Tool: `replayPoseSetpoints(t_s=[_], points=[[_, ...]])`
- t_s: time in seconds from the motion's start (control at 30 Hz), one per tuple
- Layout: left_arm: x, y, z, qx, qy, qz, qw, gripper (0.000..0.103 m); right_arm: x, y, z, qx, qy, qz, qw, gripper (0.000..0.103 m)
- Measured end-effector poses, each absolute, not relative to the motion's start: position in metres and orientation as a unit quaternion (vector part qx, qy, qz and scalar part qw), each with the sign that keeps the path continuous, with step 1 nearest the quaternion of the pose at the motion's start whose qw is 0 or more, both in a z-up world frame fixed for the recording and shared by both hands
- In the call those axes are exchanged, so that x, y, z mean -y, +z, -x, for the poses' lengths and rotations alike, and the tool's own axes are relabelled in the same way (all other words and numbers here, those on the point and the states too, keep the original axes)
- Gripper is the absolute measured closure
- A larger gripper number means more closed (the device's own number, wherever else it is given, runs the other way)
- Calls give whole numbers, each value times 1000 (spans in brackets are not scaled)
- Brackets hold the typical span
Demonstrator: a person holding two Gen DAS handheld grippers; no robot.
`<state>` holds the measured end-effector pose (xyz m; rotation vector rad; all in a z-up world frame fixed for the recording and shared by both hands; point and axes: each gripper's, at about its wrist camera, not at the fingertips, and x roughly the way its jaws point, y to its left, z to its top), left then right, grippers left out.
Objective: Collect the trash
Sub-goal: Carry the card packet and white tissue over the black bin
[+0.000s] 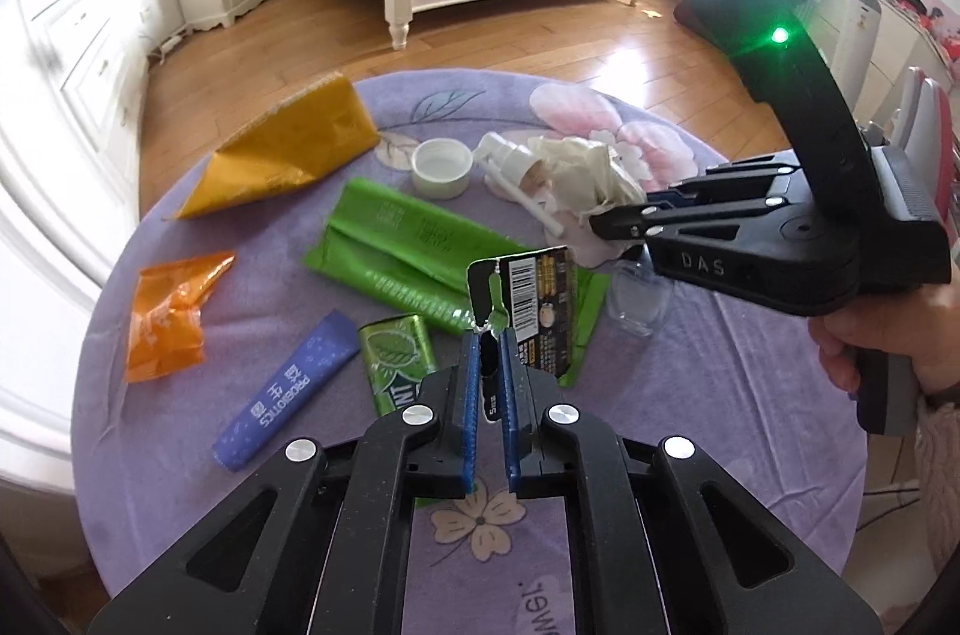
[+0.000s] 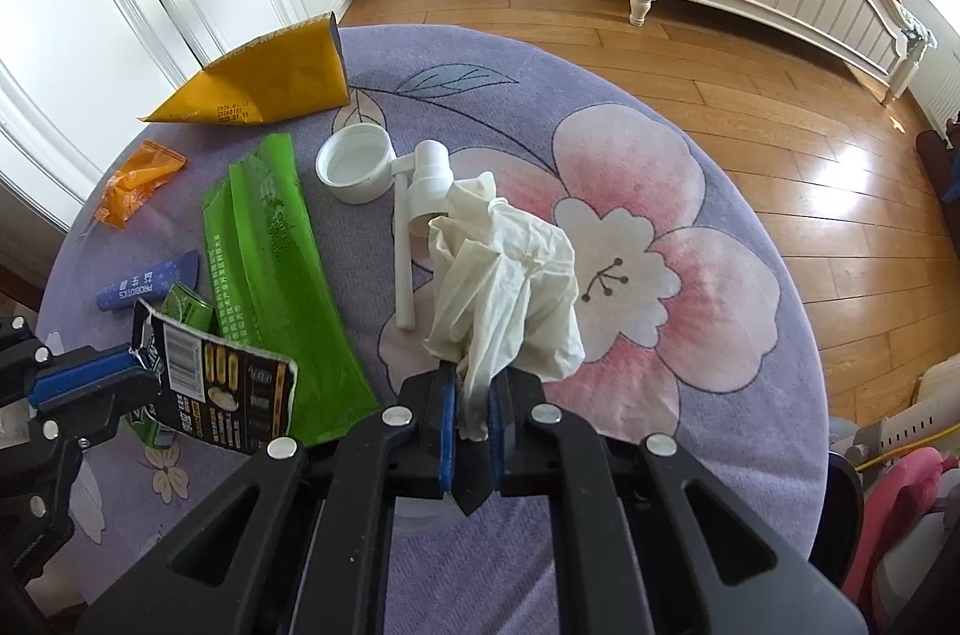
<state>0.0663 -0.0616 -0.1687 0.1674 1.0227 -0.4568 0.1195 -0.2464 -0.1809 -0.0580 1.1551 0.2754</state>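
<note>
Trash: left fingers (image 1: 491, 335) clamp a glossy black wrapper (image 1: 540, 305), right fingers (image 2: 474, 383) crumpled white tissue (image 2: 510, 269).

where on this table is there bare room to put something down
The clearest bare patch of tablecloth is on the big pink flower, right of the crumpled tissue, out to the table edge. Near the camera, below the right gripper, is also bare. The left half is crowded: green wrapper, yellow bag, white cap, spray nozzle.
</note>
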Motion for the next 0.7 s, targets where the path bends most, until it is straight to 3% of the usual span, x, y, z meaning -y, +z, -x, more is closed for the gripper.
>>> replayPoseSetpoints(t_s=[0.5,0.7], points=[[88,-162,-62,-486,-217,-98,841,100,270,-151,-89,-525,127,8,842,97],[99,-189,-72,-511,-195,-127,828,86,275,-155,-83,-526,119,4,842,97]])
